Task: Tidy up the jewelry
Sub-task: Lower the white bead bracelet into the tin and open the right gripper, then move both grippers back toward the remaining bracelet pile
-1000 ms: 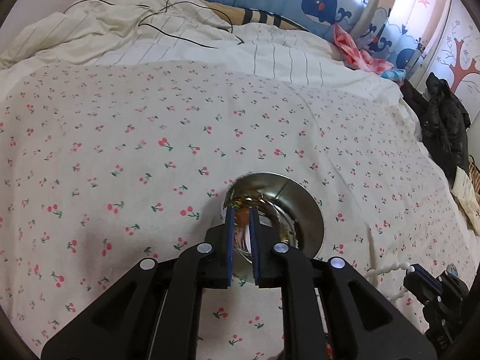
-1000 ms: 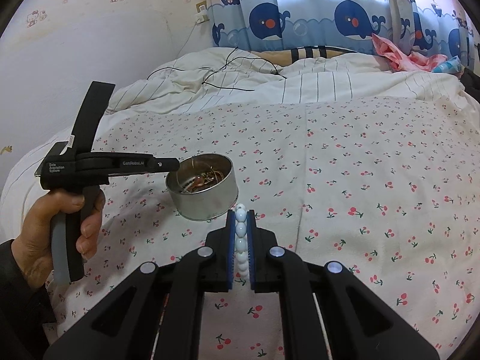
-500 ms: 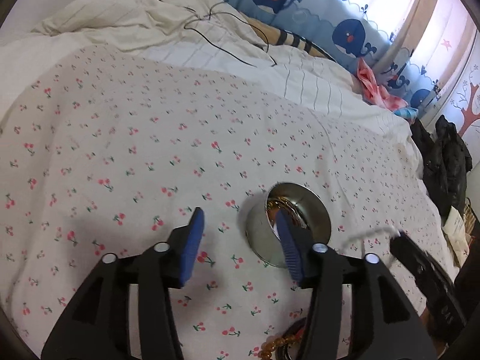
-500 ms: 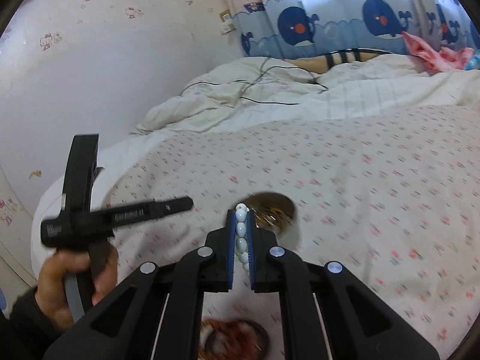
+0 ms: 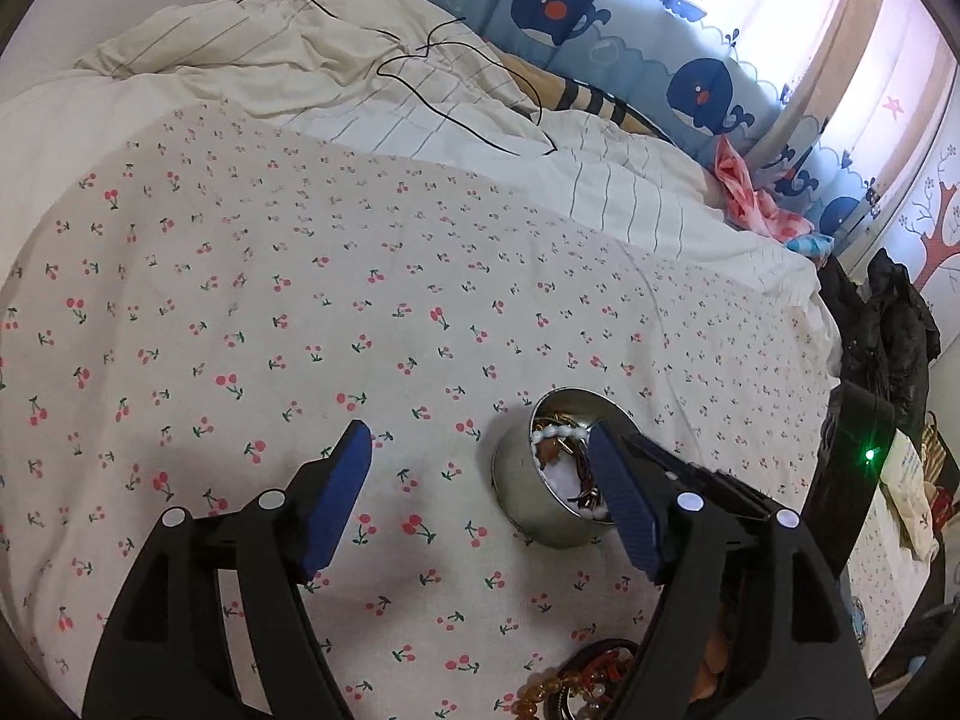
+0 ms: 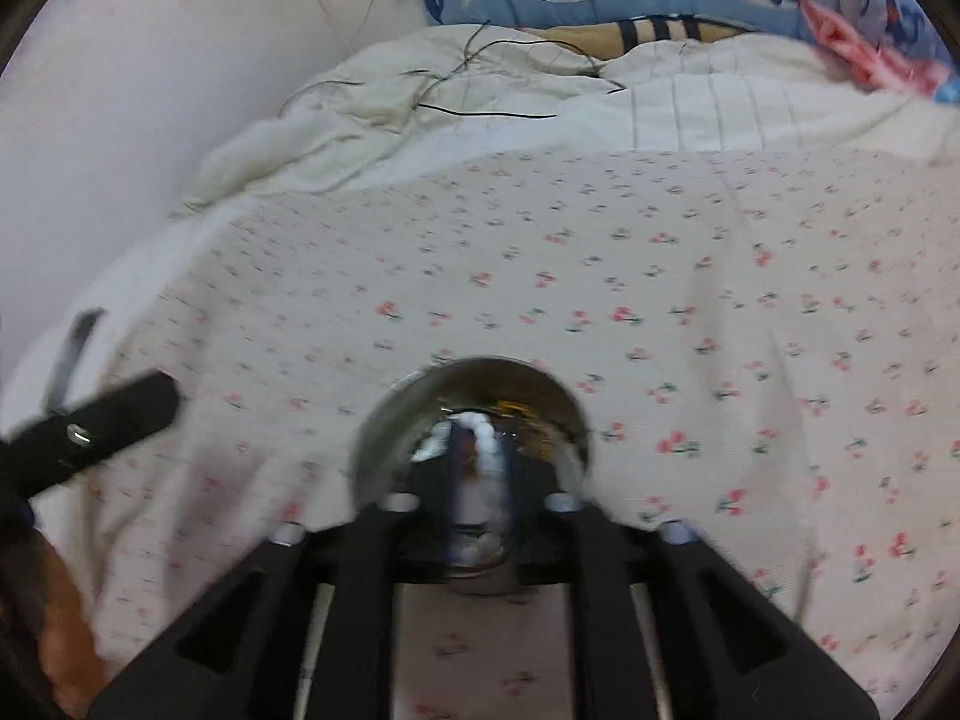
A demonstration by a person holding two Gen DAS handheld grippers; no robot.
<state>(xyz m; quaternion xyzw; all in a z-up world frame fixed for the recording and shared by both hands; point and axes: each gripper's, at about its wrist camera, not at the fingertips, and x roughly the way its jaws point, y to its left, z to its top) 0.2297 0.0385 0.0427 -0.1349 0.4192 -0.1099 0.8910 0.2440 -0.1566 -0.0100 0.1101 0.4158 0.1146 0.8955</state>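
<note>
A round metal tin (image 5: 522, 495) stands on the cherry-print bedsheet (image 5: 360, 324) and holds several tangled jewelry pieces, among them a white bead strand (image 5: 558, 433). My left gripper (image 5: 480, 498) is open and empty, hovering just left of the tin. In the blurred right wrist view my right gripper (image 6: 480, 468) is over the tin (image 6: 384, 438), its jaws slightly apart with the white bead necklace (image 6: 489, 450) between them, draping into the tin. Amber and red bead jewelry (image 5: 576, 681) lies on the sheet at the bottom edge.
A rumpled white duvet (image 5: 300, 78) with a black cable (image 5: 456, 96) lies at the far side of the bed. Whale-print curtains (image 5: 600, 18) hang behind. Dark clothing (image 5: 894, 324) hangs at the bed's right side.
My left gripper let go, opened and drew back left of the tin. My right gripper carried the white bead necklace forward and down over the tin, and its jaws have parted a little.
</note>
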